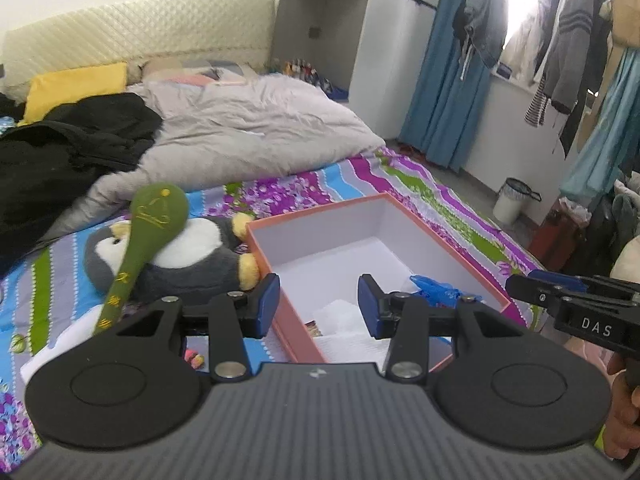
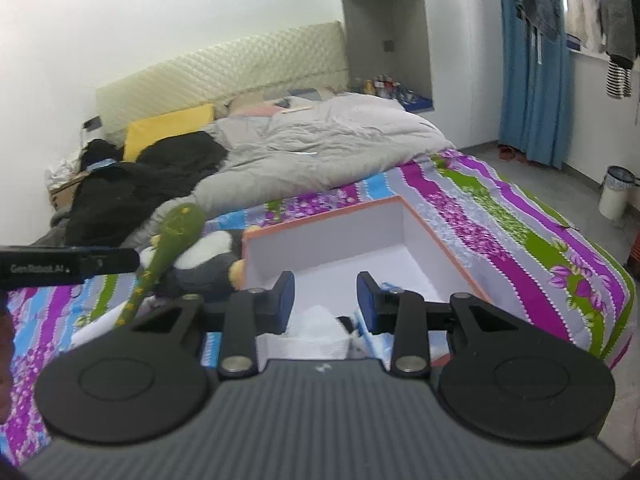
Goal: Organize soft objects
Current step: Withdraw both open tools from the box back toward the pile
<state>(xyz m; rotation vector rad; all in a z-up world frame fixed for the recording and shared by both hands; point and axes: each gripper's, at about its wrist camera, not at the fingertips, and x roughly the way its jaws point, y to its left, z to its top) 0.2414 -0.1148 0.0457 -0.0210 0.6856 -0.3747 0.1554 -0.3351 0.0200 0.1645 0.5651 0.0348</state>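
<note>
An orange box (image 1: 320,236) with a white inside stands open on the striped bedspread. In it lie a white soft bundle (image 1: 344,316) and a crumpled blue item (image 1: 436,288). Left of the box lies a grey and white penguin plush (image 1: 180,256) with a green plush stick (image 1: 148,232) across it. My left gripper (image 1: 318,306) hangs over the box's near left part, open with nothing between its pads. My right gripper (image 2: 326,300) is raised above the box (image 2: 320,240) near the white bundle (image 2: 316,324), open and holding nothing. The penguin (image 2: 208,260) and green stick (image 2: 172,236) show at its left.
A crumpled grey duvet (image 1: 248,128), black clothes (image 1: 68,152) and a yellow pillow (image 1: 76,84) cover the far half of the bed. A white bin (image 1: 512,200) stands on the floor at right, by blue curtains (image 1: 448,80) and hanging clothes.
</note>
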